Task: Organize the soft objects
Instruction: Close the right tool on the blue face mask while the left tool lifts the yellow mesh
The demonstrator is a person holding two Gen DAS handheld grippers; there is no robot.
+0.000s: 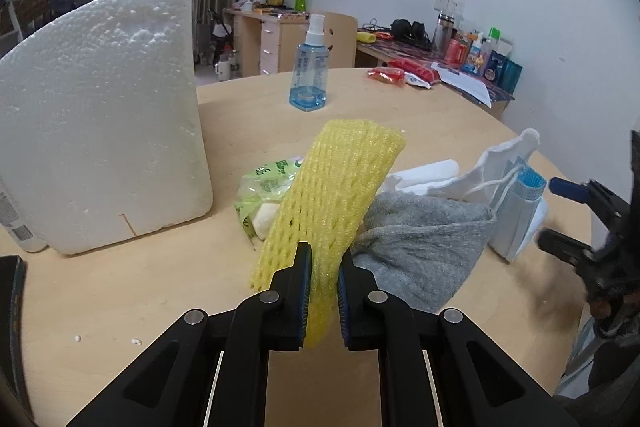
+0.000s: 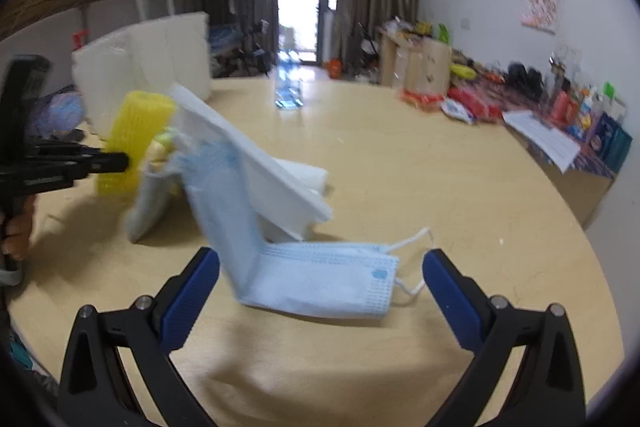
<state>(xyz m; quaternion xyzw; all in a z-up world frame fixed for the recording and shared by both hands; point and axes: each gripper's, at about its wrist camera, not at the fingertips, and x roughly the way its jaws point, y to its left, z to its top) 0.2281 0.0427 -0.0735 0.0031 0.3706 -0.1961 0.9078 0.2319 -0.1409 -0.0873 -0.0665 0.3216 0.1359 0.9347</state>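
My left gripper [image 1: 325, 259] is shut on a yellow foam net sleeve [image 1: 332, 195] and holds it tilted up above the round wooden table [image 1: 140, 287]; it also shows in the right wrist view [image 2: 134, 143]. Behind it lie a grey sock [image 1: 420, 239], a green tissue pack [image 1: 264, 187], a white cloth [image 1: 428, 175] and face masks [image 1: 516, 199]. My right gripper [image 2: 320, 267] is open, its jaws either side of a blue face mask [image 2: 316, 279] lying folded on the table. A white mask [image 2: 256, 163] leans behind it.
A large white styrofoam box [image 1: 100, 115] stands at the left of the table. A blue spray bottle [image 1: 310, 67] stands at the far middle. Red snack packets [image 1: 386, 75] lie at the far edge. Cluttered desks line the wall beyond.
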